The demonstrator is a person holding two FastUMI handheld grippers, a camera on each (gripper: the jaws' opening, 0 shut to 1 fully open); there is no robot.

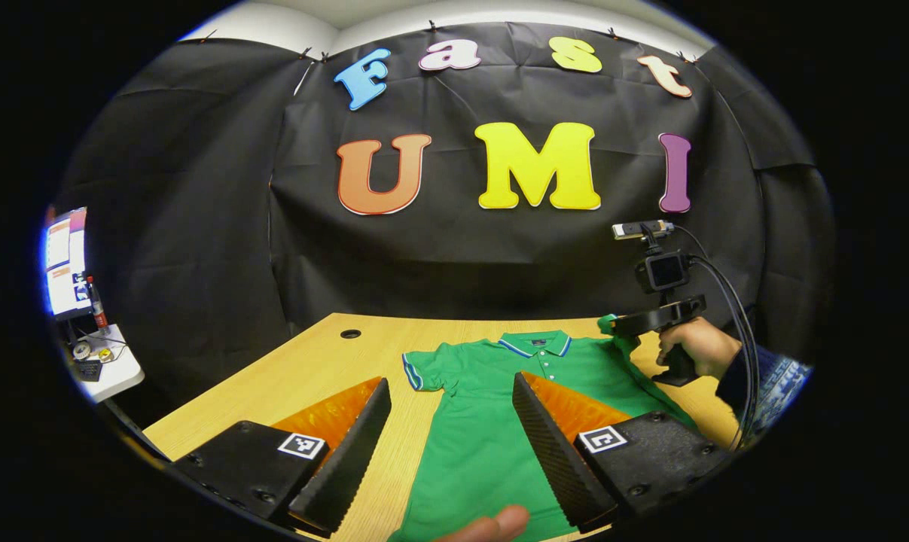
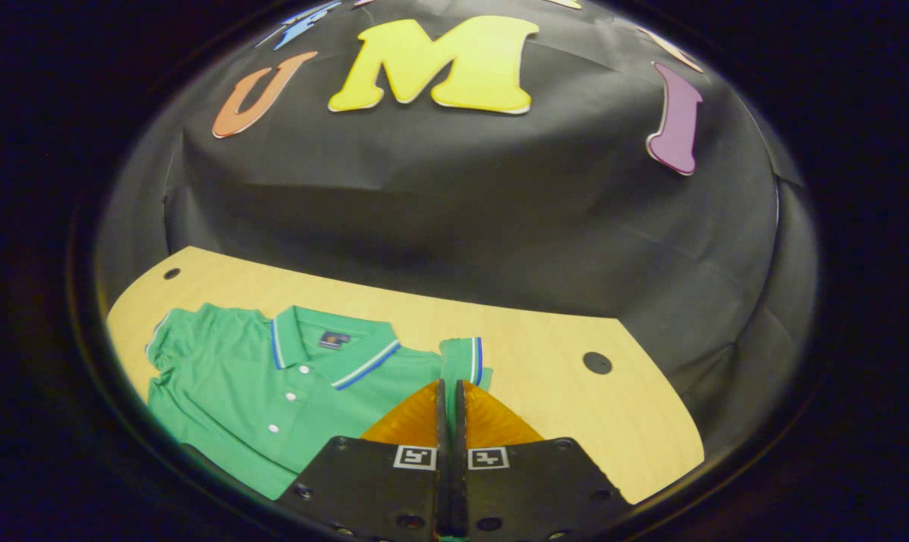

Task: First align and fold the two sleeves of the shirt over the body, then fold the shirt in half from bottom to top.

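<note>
A green polo shirt [image 1: 477,421] with a blue and white trimmed collar lies face up on the wooden table [image 1: 311,369], collar toward the far wall. My left gripper [image 1: 450,380] hovers open over the shirt's body, nothing between its fingers. The near sleeve [image 1: 422,370] lies flat beside it. In the left gripper view a hand holds my right gripper [image 1: 618,325] at the shirt's far sleeve. In the right gripper view that gripper [image 2: 450,388] is shut on the striped sleeve cuff [image 2: 463,360], with the shirt [image 2: 273,391] spreading to its left.
A fingertip [image 1: 492,523] shows at the bottom edge over the shirt's hem. The table has round cable holes [image 1: 351,333] [image 2: 597,363]. A monitor [image 1: 66,263] and a small white side table [image 1: 108,373] with clutter stand off to the left.
</note>
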